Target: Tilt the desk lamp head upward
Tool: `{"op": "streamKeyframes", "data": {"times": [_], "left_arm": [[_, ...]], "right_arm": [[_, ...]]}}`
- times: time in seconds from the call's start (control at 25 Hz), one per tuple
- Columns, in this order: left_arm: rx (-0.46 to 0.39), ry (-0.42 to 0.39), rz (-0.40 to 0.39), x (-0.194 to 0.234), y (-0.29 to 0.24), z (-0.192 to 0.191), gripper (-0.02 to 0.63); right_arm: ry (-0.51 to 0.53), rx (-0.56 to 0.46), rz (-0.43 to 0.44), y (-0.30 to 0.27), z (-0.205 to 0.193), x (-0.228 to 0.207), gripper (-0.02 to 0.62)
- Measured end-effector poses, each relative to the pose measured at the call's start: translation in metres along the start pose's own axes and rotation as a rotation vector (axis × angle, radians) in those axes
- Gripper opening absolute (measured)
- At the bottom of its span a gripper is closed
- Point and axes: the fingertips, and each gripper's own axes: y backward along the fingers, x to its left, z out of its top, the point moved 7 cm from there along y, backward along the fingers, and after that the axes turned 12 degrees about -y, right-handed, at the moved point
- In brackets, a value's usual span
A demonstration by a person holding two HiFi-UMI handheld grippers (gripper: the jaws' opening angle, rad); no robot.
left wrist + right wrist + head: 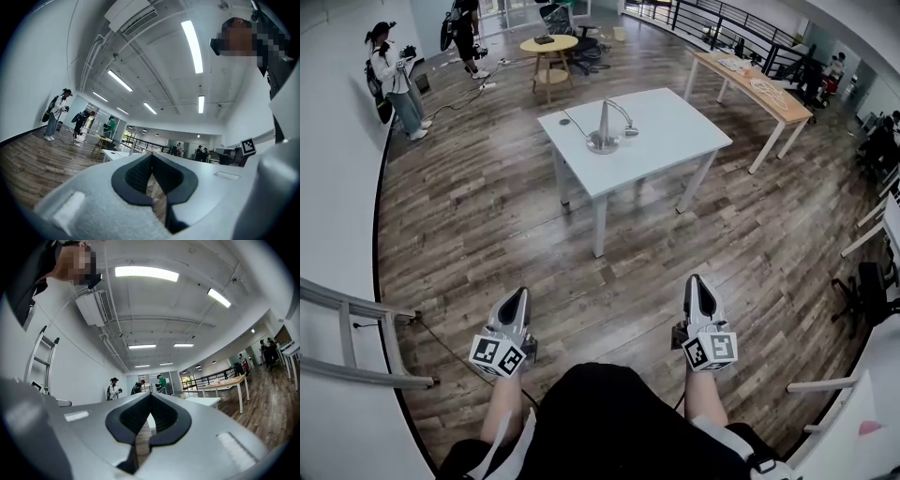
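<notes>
A silver desk lamp (605, 129) stands on a white table (675, 141) well ahead of me in the head view; its arm bends over and the head (630, 131) hangs low to the right. My left gripper (518, 298) and right gripper (697, 286) are held level near my body, far short of the table, both shut with nothing between the jaws. In the left gripper view the left gripper (151, 158) points toward the white table (112, 154). In the right gripper view the right gripper (151, 398) points toward the white table (202, 401).
Wooden floor lies between me and the table. A ladder (356, 347) leans at the left wall. A round wooden table (549, 47) and a long wooden desk (755, 86) stand further back. People (394, 80) stand at the far left; a railing (722, 21) runs behind.
</notes>
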Motion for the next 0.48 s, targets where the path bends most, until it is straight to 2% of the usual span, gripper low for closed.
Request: {"op": "streamKeyframes", "data": {"times": [0.16,0.48], "left_arm": [[-0.009,-0.004,-0.003,0.028,0.003,0.001,-0.008],[0.010,0.003,0.048,0.070,0.022,-0.001,-0.008]], "right_arm": [[-0.002,-0.009,0.011,-0.020,-0.010,0.021,0.005],[-0.002,0.023,0.056,-0.049,-0.026,0.058,0.005]]}}
